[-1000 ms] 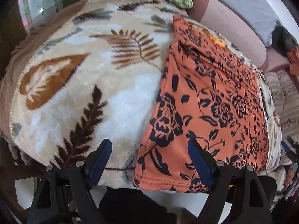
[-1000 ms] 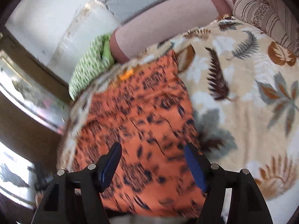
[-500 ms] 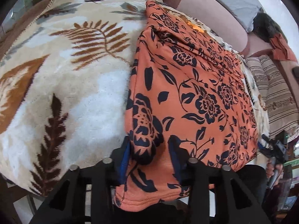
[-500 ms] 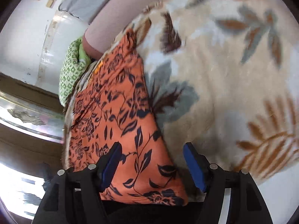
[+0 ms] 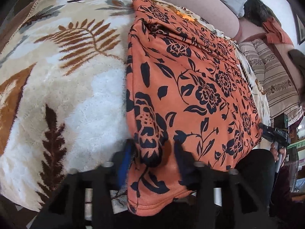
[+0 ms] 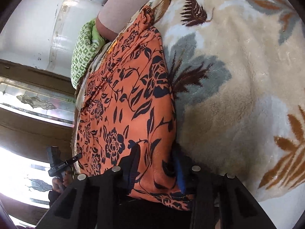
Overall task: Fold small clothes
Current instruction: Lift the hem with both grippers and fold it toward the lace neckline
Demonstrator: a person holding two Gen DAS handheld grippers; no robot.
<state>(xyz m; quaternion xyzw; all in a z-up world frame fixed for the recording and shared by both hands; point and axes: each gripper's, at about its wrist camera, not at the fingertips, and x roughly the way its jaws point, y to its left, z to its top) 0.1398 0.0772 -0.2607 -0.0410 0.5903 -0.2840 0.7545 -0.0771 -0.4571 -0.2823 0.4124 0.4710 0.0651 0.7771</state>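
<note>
Both grippers have closed in on the garment since a second ago, when their blue-padded fingers stood wide apart above it. Now the left gripper (image 5: 152, 160) has its fingers drawn close together on the near left corner of the orange floral garment (image 5: 190, 95), with a bunched ridge of cloth pinched between them. One blue pad (image 5: 124, 159) shows at the garment's left edge, against the blanket.

From the right wrist camera, the right gripper (image 6: 158, 169) is likewise narrowed onto the garment's (image 6: 124, 105) near right corner, the fabric gathered and gripped between a dark finger on top of the cloth and a blue pad (image 6: 179, 173) at its edge.

Printed with black roses and leaves, the garment lies spread flat on a plush cream blanket (image 5: 66, 87) patterned with brown and grey fern leaves. Its hemmed near edge hangs slightly over the blanket's front edge. Its far end reaches toward a long pink bolster (image 5: 200, 5). A green patterned pillow (image 6: 83, 51) lies beside that bolster. Striped brown cushions (image 5: 270, 76) sit off to the right in the left wrist view. Each camera catches the other gripper at the garment's opposite near corner.
</note>
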